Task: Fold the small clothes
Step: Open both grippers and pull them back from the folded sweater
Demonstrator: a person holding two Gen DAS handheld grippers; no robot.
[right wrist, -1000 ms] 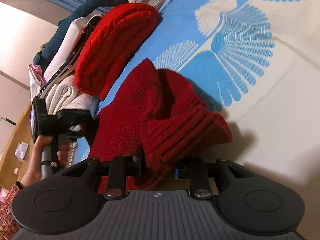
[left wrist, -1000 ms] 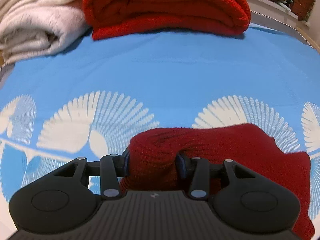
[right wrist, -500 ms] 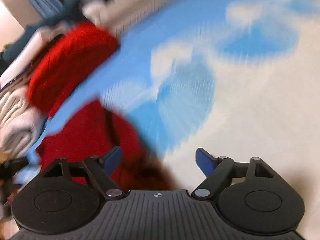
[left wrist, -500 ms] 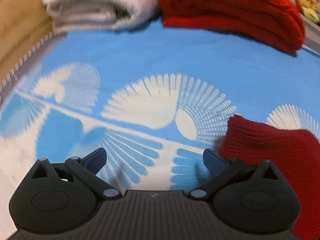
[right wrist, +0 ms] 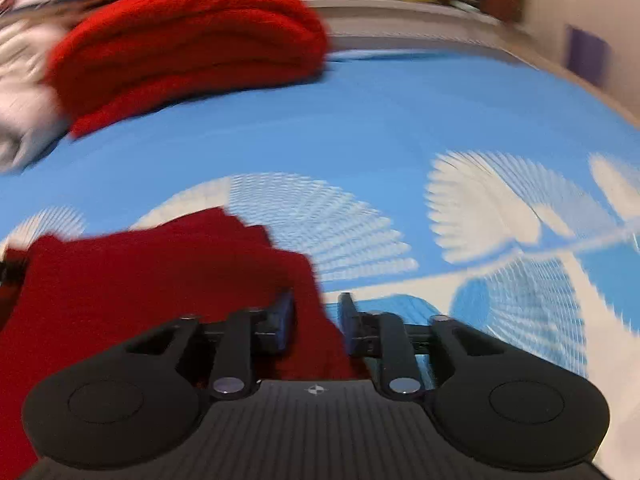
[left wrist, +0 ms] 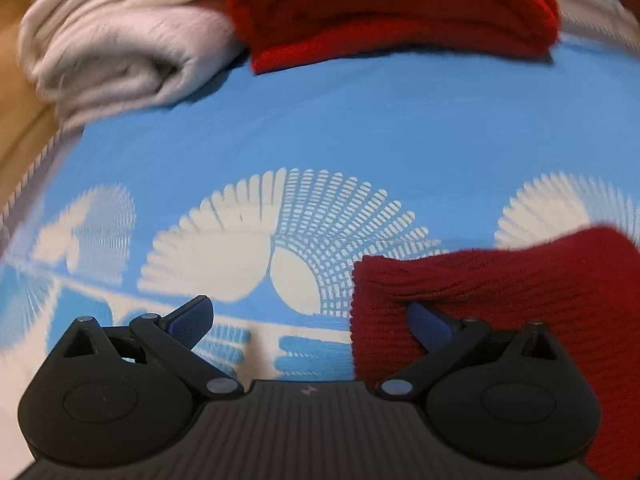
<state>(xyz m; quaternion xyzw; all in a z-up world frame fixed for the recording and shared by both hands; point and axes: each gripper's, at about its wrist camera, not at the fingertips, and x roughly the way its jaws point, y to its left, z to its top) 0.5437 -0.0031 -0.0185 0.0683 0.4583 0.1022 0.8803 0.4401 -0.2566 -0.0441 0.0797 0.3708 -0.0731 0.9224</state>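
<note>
My left gripper [left wrist: 310,322] stood spread as wide as it goes above the blue bedspread [left wrist: 360,120] with its white fan pattern. Nothing lay between its fingers; the right-hand pad rested against the near left edge of the dark red knit garment [left wrist: 520,300], as if placed to take that edge next. My right gripper [right wrist: 316,320] was closing, its jaws narrow, with the garment's right edge [right wrist: 160,280] between them. Blur kept me from telling whether the pads were pressing the cloth yet.

The garment, the small piece I was folding, lay flat near the front edge of the bed, between my two grippers. I judged both were set at its opposite edges so I could lift and fold it evenly.

Along the far edge sat a folded bright red knit [left wrist: 392,8] and, to its left, a folded cream fleece [left wrist: 120,40], probably set there out of the way.
</note>
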